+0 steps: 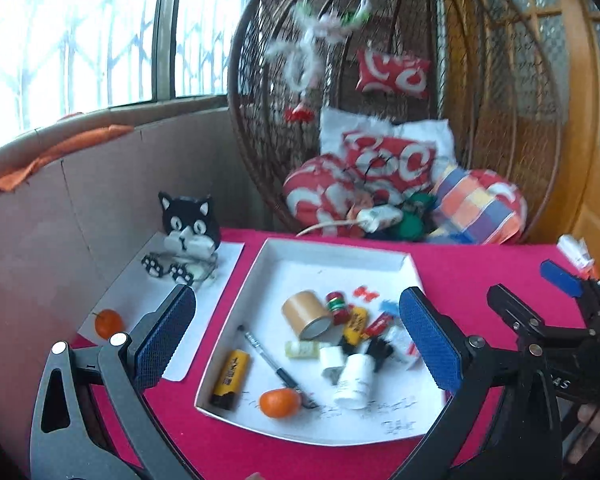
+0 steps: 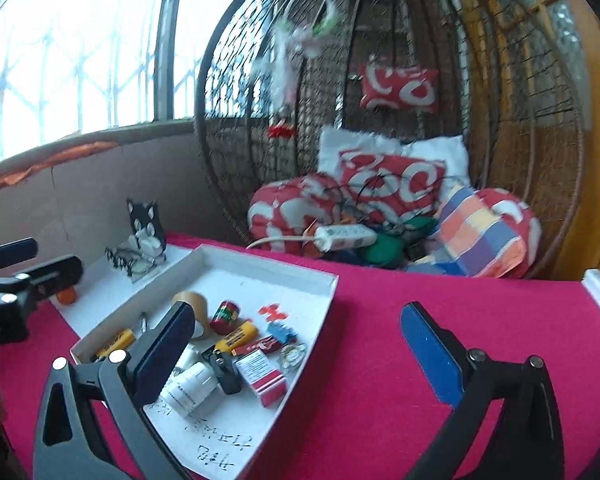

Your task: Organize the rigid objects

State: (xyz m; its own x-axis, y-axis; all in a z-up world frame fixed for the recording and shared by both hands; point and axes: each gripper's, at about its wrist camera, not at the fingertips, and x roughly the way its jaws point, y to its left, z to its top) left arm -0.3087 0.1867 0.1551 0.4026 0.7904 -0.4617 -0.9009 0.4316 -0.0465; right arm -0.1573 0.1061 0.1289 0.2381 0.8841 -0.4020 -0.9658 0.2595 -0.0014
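Above white tray [image 1: 414, 270] of small objects, both jaws wide.

A matt red cloth [image 1: 460, 280] covers the table. The tray [image 1: 332, 254] looks like smooth white card, the tape roll [image 1: 304, 312] glossy brown plastic, the bottle [image 1: 354, 380] smooth white plastic. The gripper pads [image 1: 428, 344] are rough, dimpled blue rubber; the chair [image 1: 500, 80] is woven wicker.

Open red tablecloth [image 2: 400, 320] right of cluttered white tray [image 2: 320, 304]; cat figurine [image 1: 188, 232] and hanging wicker chair [image 1: 500, 120] blocking behind.
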